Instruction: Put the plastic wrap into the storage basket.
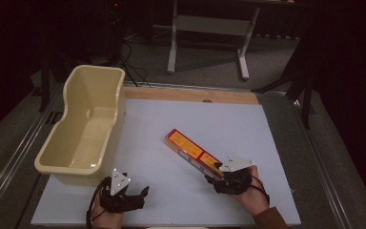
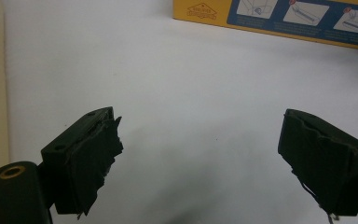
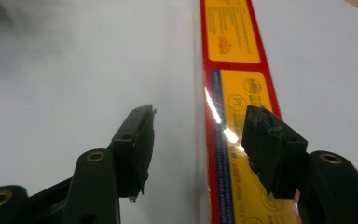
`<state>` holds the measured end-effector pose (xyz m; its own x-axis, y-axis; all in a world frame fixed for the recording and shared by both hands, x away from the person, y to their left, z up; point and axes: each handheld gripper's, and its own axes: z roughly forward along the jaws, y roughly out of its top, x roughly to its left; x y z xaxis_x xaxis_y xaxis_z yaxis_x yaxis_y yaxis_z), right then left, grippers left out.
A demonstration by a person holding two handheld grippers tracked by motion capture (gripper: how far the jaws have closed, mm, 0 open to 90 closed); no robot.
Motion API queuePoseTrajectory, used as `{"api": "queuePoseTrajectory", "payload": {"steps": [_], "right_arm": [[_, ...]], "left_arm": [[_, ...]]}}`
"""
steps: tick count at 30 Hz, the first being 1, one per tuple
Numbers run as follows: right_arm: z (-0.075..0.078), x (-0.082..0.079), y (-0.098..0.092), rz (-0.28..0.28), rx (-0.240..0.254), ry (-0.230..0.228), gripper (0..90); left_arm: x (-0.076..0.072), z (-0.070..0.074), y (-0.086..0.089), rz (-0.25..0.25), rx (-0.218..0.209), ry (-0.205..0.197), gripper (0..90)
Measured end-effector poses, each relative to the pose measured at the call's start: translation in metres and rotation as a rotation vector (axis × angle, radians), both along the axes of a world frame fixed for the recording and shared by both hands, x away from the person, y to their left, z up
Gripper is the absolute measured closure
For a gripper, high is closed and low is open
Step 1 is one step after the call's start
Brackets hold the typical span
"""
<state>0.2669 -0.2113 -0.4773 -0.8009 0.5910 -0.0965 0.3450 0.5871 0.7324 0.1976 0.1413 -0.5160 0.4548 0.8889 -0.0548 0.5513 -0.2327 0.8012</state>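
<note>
Table [image 1: 162, 200] with a white top filled most of the high view; one cream plastic tub [image 1: 83, 129] sat along its left side, open and with nothing inside, its near end just beyond the left gripper [image 1: 140, 194]; past the far wooden edge, the legs of a white stand [image 1: 207, 33] rose from a grey floor in dim light; nothing lay between the grippers and the one box on the table. That long red and yellow box [image 1: 193, 152] lay flat and diagonal, right of centre, well apart from the tub. The person's right hand [image 1: 250, 195] came in from the bottom edge, and the right gripper [image 1: 210, 177] sat at the near end of the box; in the right gripper view [image 3: 198, 140] its jaws straddled that end, one on either side, closed in about as far as they went, though contact with the sides could not be told. The left gripper rested low near the front edge, pointing right; in the left gripper view [image 2: 200, 154] its jaws stood spread wide over bare white surface, holding nothing. Two grippers, one box, one tub.
</note>
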Motion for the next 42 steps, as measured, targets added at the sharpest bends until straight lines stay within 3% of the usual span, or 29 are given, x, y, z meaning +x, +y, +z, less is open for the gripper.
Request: {"api": "queuePoseTrajectory", "payload": {"steps": [6, 7, 15, 18, 24, 29, 34, 42], "right_arm": [[0.001, 0.005, -0.003, -0.018, -0.013, 0.039, 40.5], [0.002, 0.009, -0.003, -0.028, -0.035, 0.075, 38.3], [0.015, 0.031, 0.0, -0.011, -0.1, 0.159, 35.2], [0.022, 0.041, 0.005, 0.036, -0.141, 0.189, 33.2], [0.027, 0.066, 0.019, 0.047, -0.261, 0.254, 29.5], [0.022, 0.084, 0.033, 0.068, -0.354, 0.335, 20.8], [0.015, 0.095, 0.045, 0.084, -0.441, 0.384, 18.7], [0.008, 0.106, 0.059, 0.082, -0.485, 0.426, 16.4]], "left_arm": [[0.0, 0.001, 0.0, 0.007, 0.005, -0.007, 12.9], [-0.001, 0.0, 0.0, 0.009, 0.005, 0.0, 13.1], [-0.002, 0.001, 0.0, 0.006, 0.004, 0.001, 14.4], [-0.001, 0.0, 0.0, 0.007, 0.004, 0.003, 14.6], [-0.002, 0.0, 0.0, 0.006, 0.007, 0.002, 14.7], [-0.002, 0.001, 0.0, 0.006, 0.006, 0.001, 14.8], [-0.002, 0.0, -0.001, 0.006, 0.013, -0.004, 14.9], [-0.002, 0.0, -0.002, -0.002, 0.02, -0.003, 14.9]]}}
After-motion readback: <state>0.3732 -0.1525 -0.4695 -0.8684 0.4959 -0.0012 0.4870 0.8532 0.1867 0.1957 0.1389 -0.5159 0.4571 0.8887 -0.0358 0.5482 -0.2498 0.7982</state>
